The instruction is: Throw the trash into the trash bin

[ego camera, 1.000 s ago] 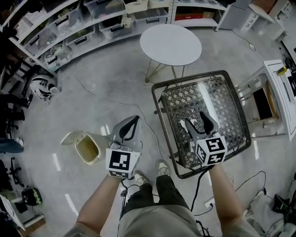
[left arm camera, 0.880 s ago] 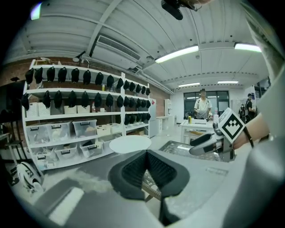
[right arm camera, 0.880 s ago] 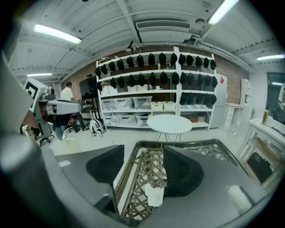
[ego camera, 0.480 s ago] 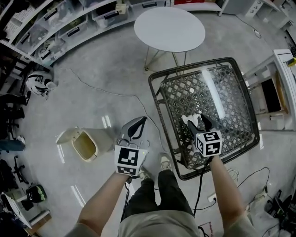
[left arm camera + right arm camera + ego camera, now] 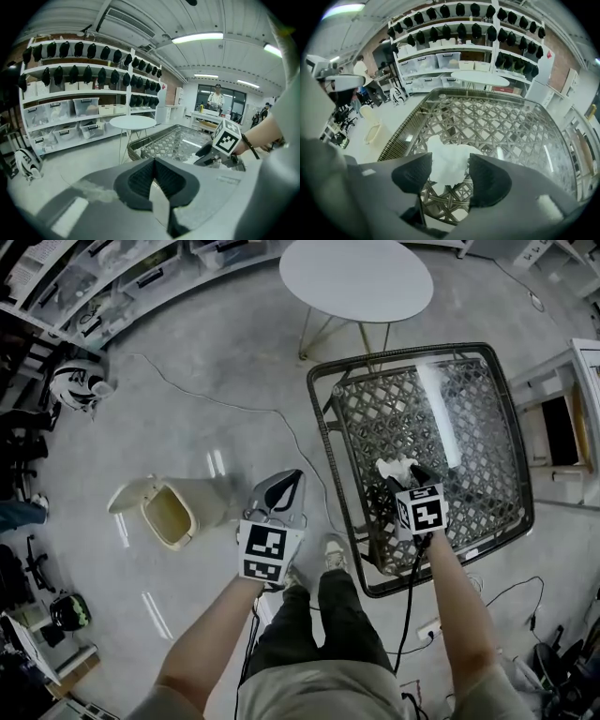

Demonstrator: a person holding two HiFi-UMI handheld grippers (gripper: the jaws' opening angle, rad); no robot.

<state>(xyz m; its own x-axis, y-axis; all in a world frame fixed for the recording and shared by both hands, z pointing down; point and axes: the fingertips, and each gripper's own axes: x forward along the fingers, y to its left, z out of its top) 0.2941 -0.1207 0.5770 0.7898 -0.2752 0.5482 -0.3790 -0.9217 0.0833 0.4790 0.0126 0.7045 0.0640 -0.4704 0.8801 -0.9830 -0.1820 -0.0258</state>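
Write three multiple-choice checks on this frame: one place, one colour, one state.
1. Where does the white paper wad lie?
A. on the floor
B. on the round white table
C. on the glass-topped wicker table

2. What colour is the trash bin?
A. cream
B. red
C. black

3. How is the right hand-held gripper?
A. shut on the wad
B. open, the wad showing between its jaws
C. shut, with nothing near it

Key:
1 C: the head view shows the wad resting on the glass over the weave.
2 A: the open bin is cream inside and out.
3 B: the right gripper view shows its jaws apart with the wad between them, unpinched. They have just closed a little.
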